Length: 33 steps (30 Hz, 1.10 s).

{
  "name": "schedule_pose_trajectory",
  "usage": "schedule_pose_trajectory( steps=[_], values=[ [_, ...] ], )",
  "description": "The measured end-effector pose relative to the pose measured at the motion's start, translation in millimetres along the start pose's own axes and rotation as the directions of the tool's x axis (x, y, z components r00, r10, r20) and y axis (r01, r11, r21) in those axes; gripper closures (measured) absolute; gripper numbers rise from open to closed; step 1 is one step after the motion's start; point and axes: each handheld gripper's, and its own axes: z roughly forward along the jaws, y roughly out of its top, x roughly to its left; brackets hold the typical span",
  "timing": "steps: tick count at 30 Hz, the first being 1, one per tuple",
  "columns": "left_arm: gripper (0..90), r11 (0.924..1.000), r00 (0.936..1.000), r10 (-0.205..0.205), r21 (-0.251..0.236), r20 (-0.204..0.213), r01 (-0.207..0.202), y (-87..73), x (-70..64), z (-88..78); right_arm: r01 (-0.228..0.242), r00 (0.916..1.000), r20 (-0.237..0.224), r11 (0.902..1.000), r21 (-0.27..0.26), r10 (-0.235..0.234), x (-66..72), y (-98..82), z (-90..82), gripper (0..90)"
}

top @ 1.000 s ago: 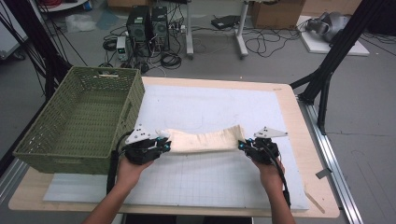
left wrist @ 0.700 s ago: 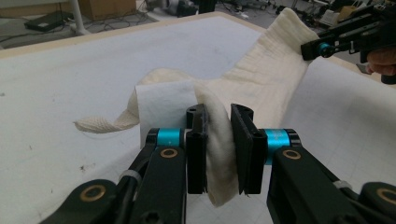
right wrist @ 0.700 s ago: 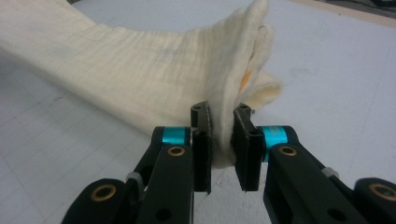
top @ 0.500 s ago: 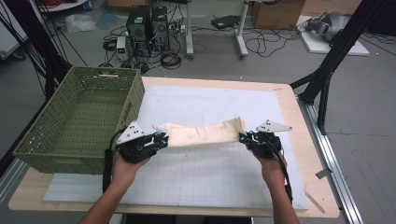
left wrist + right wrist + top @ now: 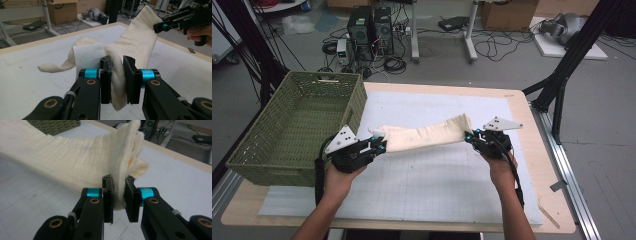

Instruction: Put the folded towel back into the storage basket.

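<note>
Passage on the left is blocked by the green basket (image 5: 292, 127), found just beside the left gripper (image 5: 379, 145). Bare white mat (image 5: 437, 180) is seen below the cloth (image 5: 422, 135) held between the 2 grippers.

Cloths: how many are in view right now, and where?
1. The cloth hangs stretched above the table, one end clamped in the left hand-held gripper beside the basket, the other in the right hand-held gripper. A folded layer could hide another.
</note>
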Motion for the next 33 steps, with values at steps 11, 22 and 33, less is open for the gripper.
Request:
schedule_pose_trajectory(
  steps=[11,22,33],
  values=[
    [78.0,0.9995,0.9998,0.003,-0.032,-0.020,-0.004,7.7,2.8,-11.2,0.045,0.9990,0.007,0.9989,-0.013,-0.045,0.5,27.9,8.3,79.4],
    [79.8,0.9973,0.9989,0.009,-0.072,-0.046,-0.013,14.9,6.2,-26.2,0.089,0.9960,0.005,0.9956,-0.028,-0.089,6.2,54.5,19.3,79.9],
    [80.0,0.9955,0.9985,0.004,-0.094,-0.055,-0.009,19.2,8.0,-35.5,0.097,0.9952,0.001,0.9941,-0.048,-0.097,8.3,70.7,32.2,80.0]
  ],
)
